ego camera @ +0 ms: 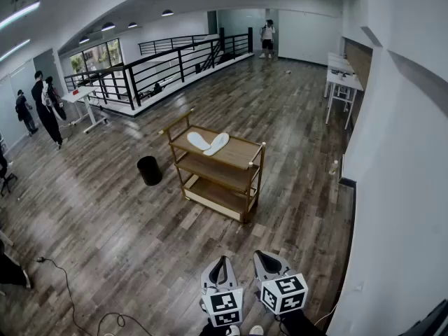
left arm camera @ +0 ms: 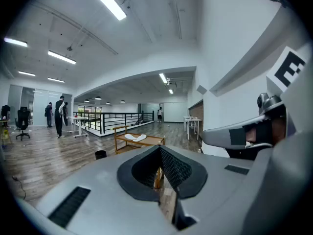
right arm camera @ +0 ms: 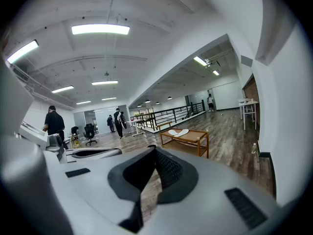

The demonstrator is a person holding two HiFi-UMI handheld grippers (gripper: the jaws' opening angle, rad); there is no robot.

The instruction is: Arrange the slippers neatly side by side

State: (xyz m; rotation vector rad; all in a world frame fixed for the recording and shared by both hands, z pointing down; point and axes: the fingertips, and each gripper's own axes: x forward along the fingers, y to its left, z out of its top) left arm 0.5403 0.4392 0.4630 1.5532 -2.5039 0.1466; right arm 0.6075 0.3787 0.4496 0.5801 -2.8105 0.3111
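Observation:
Two white slippers lie on the top shelf of a wooden cart in the middle of the room, toes touching in a V. They are small and far off in the left gripper view and in the right gripper view. My left gripper and right gripper are held low at the bottom of the head view, side by side, well short of the cart. Both point toward it. Each has its jaws shut tip to tip with nothing between them.
A black bin stands on the wood floor left of the cart. A black railing runs behind it. White tables line the right wall, which is close to my right. People stand far left, and a cable lies near left.

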